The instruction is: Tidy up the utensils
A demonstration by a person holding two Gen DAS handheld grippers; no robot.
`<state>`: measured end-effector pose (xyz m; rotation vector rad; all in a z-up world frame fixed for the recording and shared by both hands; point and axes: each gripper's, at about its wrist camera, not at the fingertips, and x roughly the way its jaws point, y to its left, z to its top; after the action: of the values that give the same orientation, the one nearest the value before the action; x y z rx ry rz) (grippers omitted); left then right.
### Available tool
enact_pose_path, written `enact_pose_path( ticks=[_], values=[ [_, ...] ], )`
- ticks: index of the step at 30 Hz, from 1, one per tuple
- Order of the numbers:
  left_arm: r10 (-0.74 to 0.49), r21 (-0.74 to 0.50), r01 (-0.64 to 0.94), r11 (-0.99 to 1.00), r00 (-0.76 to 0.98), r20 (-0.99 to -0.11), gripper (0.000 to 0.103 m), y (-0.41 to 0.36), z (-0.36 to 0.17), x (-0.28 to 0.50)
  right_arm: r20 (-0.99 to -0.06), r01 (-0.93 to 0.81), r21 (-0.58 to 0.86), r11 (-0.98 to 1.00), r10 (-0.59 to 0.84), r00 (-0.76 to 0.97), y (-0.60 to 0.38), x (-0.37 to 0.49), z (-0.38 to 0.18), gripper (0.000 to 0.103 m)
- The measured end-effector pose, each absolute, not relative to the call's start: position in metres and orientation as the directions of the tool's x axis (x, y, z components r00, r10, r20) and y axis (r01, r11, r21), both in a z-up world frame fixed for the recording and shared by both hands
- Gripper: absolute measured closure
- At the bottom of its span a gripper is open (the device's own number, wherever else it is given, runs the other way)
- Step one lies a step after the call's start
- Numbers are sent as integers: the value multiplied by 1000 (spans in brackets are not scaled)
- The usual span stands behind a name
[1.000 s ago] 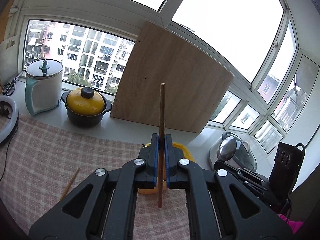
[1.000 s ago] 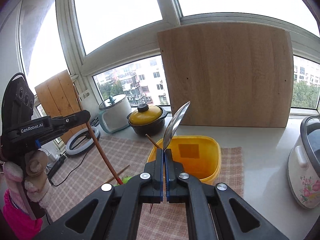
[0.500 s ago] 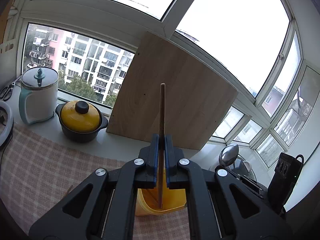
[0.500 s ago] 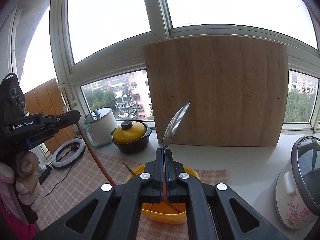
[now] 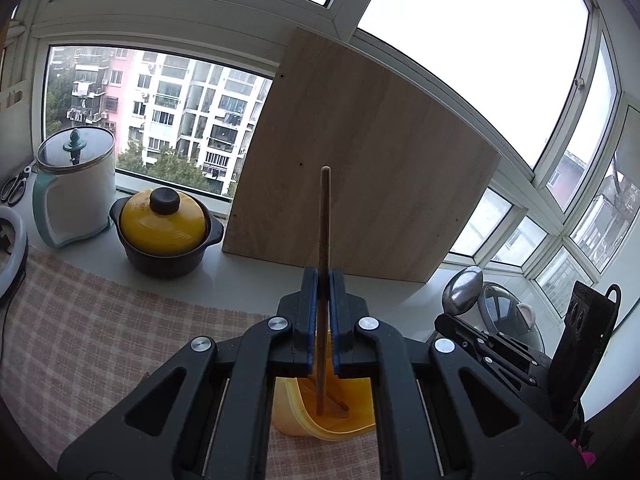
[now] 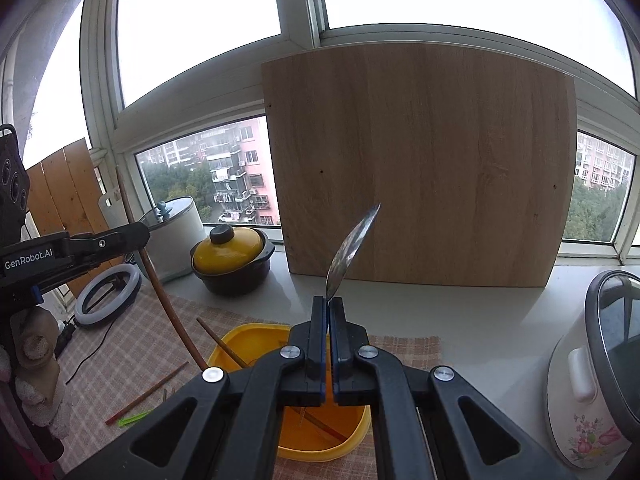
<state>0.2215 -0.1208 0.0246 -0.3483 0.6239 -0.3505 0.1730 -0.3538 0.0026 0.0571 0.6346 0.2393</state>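
With the left gripper (image 5: 321, 320) pinching a wooden chopstick (image 5: 324, 240) and the right gripper (image 6: 328, 340) pinching a steel spoon (image 6: 352, 244), lower both tips well inside the yellow plastic tub (image 6: 248, 334) at lower centre before releasing.

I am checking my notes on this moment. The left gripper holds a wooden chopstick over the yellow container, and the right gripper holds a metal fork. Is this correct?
Not quite. The right gripper holds a metal spoon, not a fork: the right wrist view shows its smooth bowl above the shut jaws. The rest stands: the left gripper holds a wooden chopstick over the yellow container.
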Motion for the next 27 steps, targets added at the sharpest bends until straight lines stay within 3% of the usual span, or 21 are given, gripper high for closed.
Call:
enact_pose_path(
  ticks=[27],
  values=[
    [-433, -373, 241, 896, 664, -610, 100, -150, -26, 203, -677, -204, 147, 968, 248, 693, -354, 176, -38, 103]
  ],
)
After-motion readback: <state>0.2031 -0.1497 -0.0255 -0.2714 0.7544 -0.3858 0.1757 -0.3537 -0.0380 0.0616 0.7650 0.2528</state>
